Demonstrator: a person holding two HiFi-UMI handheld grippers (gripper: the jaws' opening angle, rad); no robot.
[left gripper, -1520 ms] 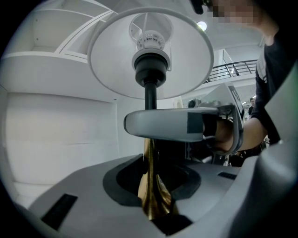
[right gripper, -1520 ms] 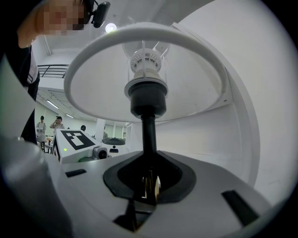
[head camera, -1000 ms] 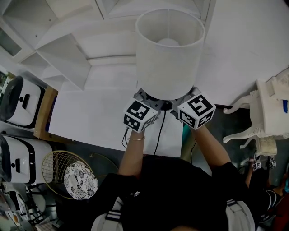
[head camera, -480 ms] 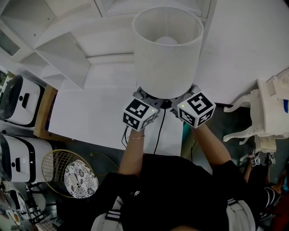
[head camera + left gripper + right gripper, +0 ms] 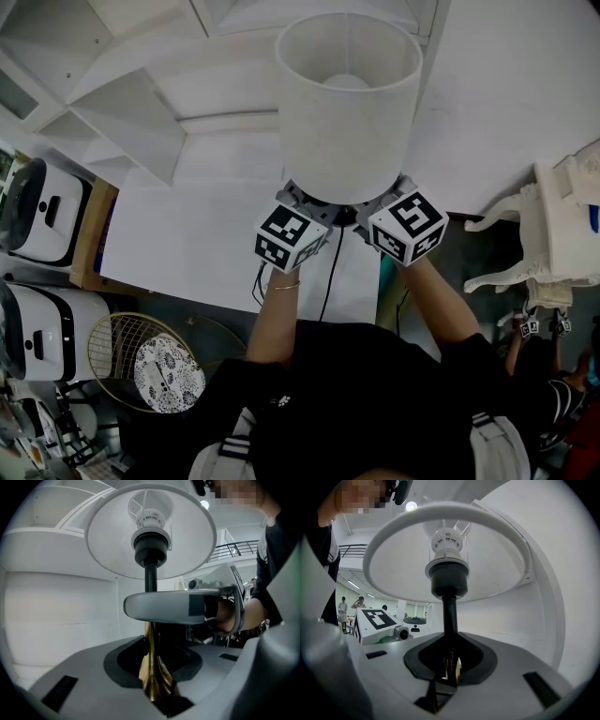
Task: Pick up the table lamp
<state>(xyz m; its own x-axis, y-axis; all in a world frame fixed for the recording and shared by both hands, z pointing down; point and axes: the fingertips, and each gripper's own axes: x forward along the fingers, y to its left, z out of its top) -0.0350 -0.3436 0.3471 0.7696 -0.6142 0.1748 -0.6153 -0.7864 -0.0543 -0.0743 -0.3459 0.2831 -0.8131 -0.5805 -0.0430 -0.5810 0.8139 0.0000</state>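
The table lamp has a white drum shade [image 5: 347, 103], a black upper stem [image 5: 150, 576] and a brass lower stem [image 5: 151, 674]. It stands upright between my two grippers, lifted in front of the person. My left gripper [image 5: 154, 665] is shut on the brass stem, which fills its dark notch. My right gripper [image 5: 450, 663] is shut on the same stem from the opposite side, with the black stem [image 5: 450, 616] rising out of its jaws. From the head camera only the marker cubes [image 5: 291, 239] [image 5: 408, 228] show under the shade, which hides the fingertips and the lamp's base.
Below lies a white table [image 5: 187, 234] with white shelves [image 5: 131, 112] behind it. A black cable [image 5: 328, 272] hangs over its near edge. White appliances [image 5: 37, 211] and a wire basket [image 5: 131, 352] stand at left, a white carved stool [image 5: 562, 225] at right.
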